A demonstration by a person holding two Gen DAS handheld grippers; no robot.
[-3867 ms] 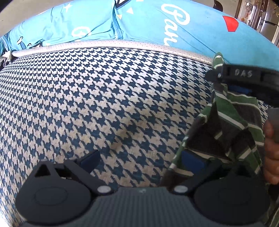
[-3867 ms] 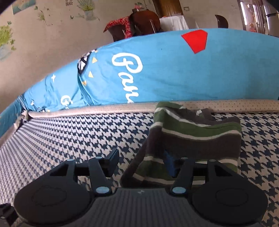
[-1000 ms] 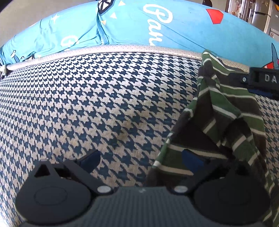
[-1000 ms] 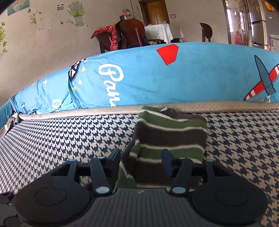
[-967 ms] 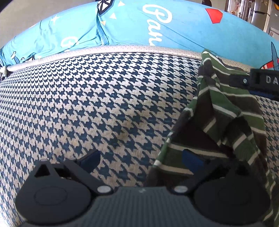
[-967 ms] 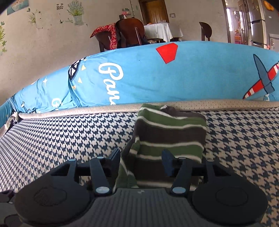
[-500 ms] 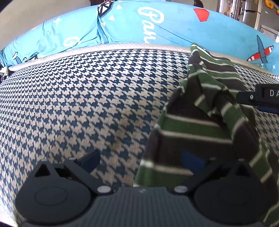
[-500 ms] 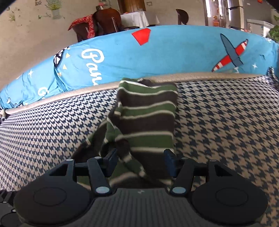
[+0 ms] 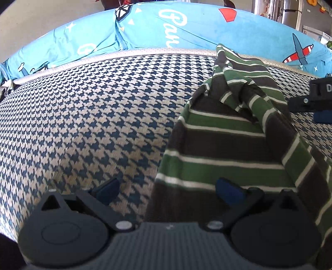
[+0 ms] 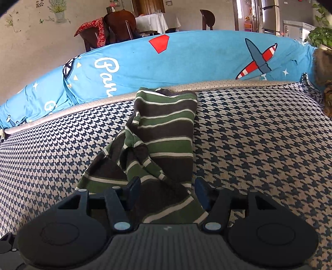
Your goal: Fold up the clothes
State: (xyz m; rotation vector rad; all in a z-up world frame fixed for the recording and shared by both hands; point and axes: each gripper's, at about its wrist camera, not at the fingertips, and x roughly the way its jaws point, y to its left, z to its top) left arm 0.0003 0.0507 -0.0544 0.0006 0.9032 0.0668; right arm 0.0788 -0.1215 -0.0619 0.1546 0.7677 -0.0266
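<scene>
Presently, the soft, limp striped garment [image 10: 166, 141] is laid half-folded on the houndstooth cushion [image 10: 259, 135], both the left gripper [image 9: 168, 188] and right gripper [image 10: 167, 190] are held open, and its near hem is best pinched.

**A lived-in home, dining corner behind the sofa**

A houndstooth-upholstered seat [image 10: 259, 133] fills the foreground, backed by a blue cartoon-print cover [image 10: 186, 66] (airplane, white script). At 12 o'clock stand dark wooden chairs [image 10: 119, 23] and a white-clothed table [image 10: 157, 21]; at 1 o'clock a steel refrigerator [image 10: 274, 14]. Flower decals [image 10: 58, 10] dot the wall at 11 o'clock.
</scene>
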